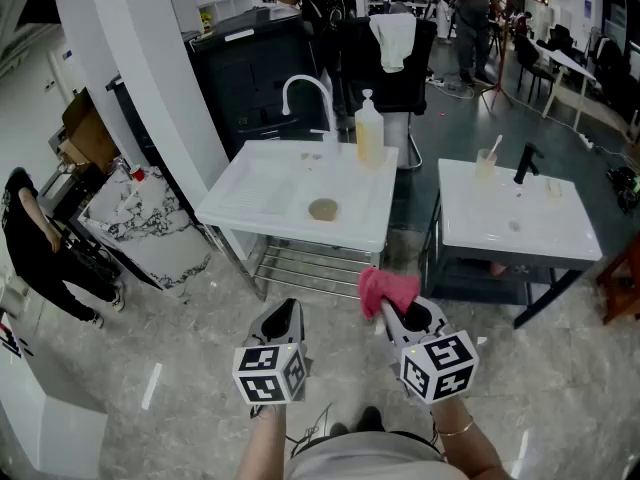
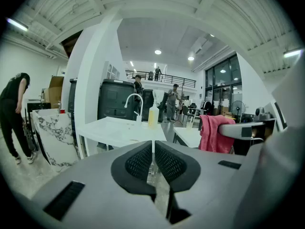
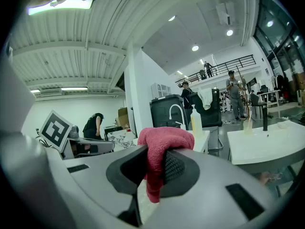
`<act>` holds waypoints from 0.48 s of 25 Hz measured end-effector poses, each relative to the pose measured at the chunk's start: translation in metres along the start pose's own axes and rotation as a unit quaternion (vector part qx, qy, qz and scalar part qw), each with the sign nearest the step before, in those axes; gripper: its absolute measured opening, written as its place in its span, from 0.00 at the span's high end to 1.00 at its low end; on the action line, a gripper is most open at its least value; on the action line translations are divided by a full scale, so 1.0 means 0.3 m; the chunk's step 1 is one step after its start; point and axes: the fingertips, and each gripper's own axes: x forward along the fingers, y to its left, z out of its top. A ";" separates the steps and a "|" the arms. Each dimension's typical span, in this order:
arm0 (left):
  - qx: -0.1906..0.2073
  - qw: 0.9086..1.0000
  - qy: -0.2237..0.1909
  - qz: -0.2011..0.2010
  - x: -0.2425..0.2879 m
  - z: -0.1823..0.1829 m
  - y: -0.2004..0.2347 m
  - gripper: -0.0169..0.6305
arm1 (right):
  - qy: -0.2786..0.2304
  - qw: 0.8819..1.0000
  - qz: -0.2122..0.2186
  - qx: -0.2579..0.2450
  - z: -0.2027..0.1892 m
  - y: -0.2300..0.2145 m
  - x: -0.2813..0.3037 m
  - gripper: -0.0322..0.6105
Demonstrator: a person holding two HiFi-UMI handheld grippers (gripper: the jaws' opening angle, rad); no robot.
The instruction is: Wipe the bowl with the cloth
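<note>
Pink cloth (image 1: 388,288) bunched at the right gripper (image 1: 388,310) tip in head view, left gripper (image 1: 290,308) just beside it with no load. Both are low over the floor, well apart from the white sink (image 1: 250,203), where the tan bowl (image 1: 323,209) sits in the basin, soap bottle (image 1: 369,133) and faucet (image 1: 305,88) at the back rim. Left gripper view: jaws fully together, nothing between them; right gripper view: jaws clamped on the cloth, which humps over the top and hangs down between the pads.
</note>
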 end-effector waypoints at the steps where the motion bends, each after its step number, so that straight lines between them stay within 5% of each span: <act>1: -0.001 1.000 -0.001 0.000 0.008 0.003 -0.006 0.93 | 0.001 1.000 0.001 0.000 0.002 -0.009 0.000 0.87; 12: -0.009 1.000 -0.002 0.016 0.067 0.018 -0.016 0.93 | 0.007 1.000 0.021 -0.001 0.009 -0.070 0.017 0.86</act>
